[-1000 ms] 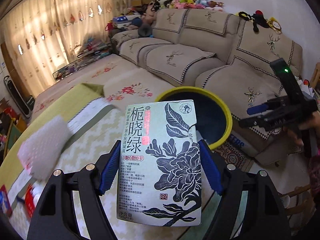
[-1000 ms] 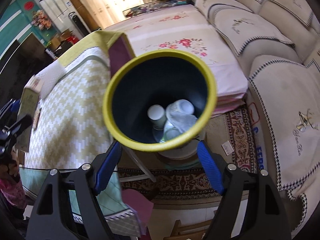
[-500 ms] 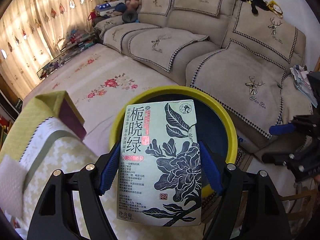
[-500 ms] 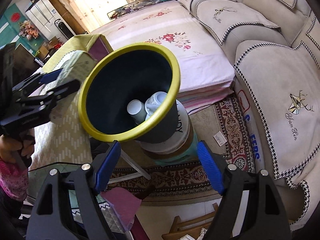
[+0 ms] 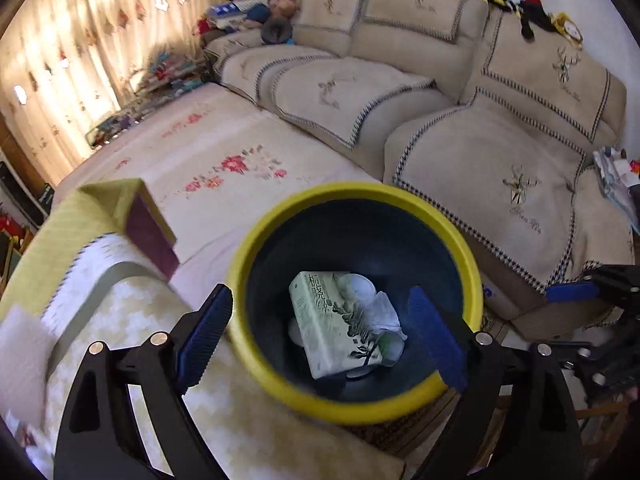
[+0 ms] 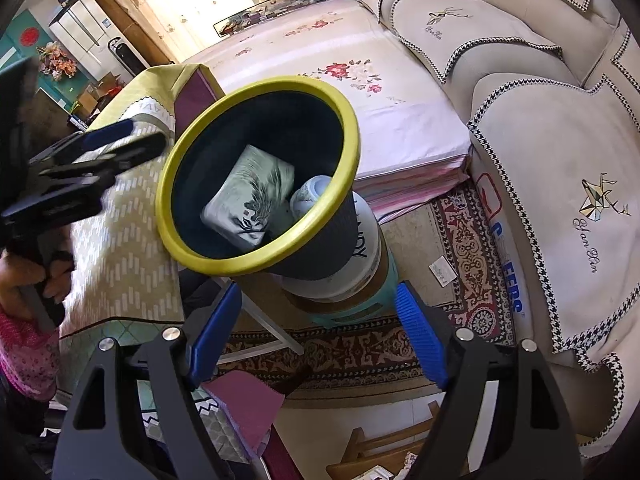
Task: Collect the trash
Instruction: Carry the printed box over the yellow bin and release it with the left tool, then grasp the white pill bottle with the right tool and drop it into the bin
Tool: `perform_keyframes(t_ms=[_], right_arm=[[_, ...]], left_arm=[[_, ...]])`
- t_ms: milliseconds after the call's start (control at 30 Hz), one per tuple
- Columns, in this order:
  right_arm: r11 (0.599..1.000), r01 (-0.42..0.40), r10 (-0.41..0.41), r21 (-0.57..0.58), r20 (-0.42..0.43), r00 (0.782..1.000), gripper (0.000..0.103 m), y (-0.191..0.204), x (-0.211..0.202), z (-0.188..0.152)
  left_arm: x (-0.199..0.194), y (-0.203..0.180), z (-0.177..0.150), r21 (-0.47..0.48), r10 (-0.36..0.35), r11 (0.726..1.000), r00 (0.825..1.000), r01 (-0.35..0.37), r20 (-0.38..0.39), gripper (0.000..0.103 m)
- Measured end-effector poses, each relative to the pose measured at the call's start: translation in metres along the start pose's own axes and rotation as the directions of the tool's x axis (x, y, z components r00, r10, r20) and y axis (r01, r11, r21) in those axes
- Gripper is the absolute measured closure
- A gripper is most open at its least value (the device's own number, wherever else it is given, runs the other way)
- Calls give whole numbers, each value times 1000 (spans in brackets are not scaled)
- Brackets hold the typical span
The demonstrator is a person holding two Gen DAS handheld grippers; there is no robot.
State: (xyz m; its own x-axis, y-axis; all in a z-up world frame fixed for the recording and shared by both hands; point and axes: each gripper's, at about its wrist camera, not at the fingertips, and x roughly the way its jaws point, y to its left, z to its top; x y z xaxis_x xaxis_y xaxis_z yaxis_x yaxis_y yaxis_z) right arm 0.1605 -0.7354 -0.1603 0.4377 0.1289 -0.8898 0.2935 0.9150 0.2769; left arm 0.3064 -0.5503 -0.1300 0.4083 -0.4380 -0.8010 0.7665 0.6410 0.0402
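From the left wrist, the left gripper (image 5: pixel 320 336) hangs directly over the mouth of the yellow-rimmed bin (image 5: pixel 472 276), its blue pads spread wide with nothing between them. The green tea carton (image 5: pixel 336 336) lies tilted inside the bin, resting on the paper cups (image 5: pixel 360 286) and crumpled white wrapper (image 5: pixel 384 312) at the bottom. Being straight above the opening puts the gripper where anything let go would drop inside and not catch the rim. On the patterned tablecloth (image 5: pixel 132 320) to the left, a white foam sheet (image 5: pixel 22 356) sits near the table's edge; it is blurred, so I can only guess that it is more trash to gather. The right gripper (image 5: pixel 576 294) shows at the right margin, beside the bin.

From the right wrist, the right gripper (image 6: pixel 320 332) is likewise open wide and carries nothing, waiting off to the side and looking down at the bin (image 6: pixel 348 120). The bin stands on a stack of white and teal tubs (image 6: pixel 360 276), which raises its rim to about table height, just beside the tablecloth (image 6: pixel 120 248). The carton (image 6: pixel 252 196) leans against the inner wall with a paper cup (image 6: pixel 312 196) next to it. The left gripper (image 6: pixel 108 144) reaches in from the left, above the rim.
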Motion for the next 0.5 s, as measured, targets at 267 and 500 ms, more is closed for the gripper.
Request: perform_keyframes(t_ms=[267,500], right_arm=[[999,-29,28,-37,-17,999,27,23,11,-6],[987,-67,62,-145,-36,997,27,89,27,-10]], left_arm=[[-122,44,-64,-150,73,987,989,-54,130,5],[-222,99,-155,-313,244,932,954,-181,175,5]])
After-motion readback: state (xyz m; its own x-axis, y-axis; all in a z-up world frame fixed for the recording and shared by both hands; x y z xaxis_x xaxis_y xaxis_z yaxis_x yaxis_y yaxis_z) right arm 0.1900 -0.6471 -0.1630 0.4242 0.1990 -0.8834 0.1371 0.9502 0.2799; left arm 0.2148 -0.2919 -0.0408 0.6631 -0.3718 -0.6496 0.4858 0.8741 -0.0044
